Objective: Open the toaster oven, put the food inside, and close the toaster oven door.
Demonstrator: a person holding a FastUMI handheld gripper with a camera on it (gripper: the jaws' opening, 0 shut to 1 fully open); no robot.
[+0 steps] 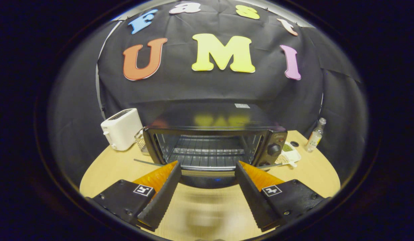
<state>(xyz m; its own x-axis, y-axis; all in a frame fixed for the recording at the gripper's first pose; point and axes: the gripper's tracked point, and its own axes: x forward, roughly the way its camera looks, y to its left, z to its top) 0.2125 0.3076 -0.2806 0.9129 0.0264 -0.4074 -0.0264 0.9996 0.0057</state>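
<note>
My hand-held gripper [208, 167] is open: its two fingers are spread wide apart and hold nothing. The fingertips sit just in front of the toaster oven [213, 140], one near each lower front corner of the opening.

The toaster oven stands on the bench [119, 167], directly ahead of the fingers and centred between them. Its door [208, 179] is folded down toward me and lies between the fingertips, close to the bench surface. The cavity is exposed, and a wire rack [207, 150] spans it. The control knobs [274, 149] are on the panel at the right of the opening, just beyond the right fingertip.

Surrounding items:
- A white toaster [121, 129] stands on the bench to the left of the toaster oven, well apart from the left finger.
- A small wire basket [140, 140] sits between the toaster and the toaster oven, just beside the oven's left wall.
- A white tray [288, 154] with green and brownish contents lies to the right of the toaster oven, near its control panel. I cannot tell what the contents are.
- A clear bottle [315, 135] stands upright farther right, near the bench edge, with a small dark cap [294, 144] lying between it and the tray.

The lowered door is the only thing between the fingers and the oven cavity.
</note>
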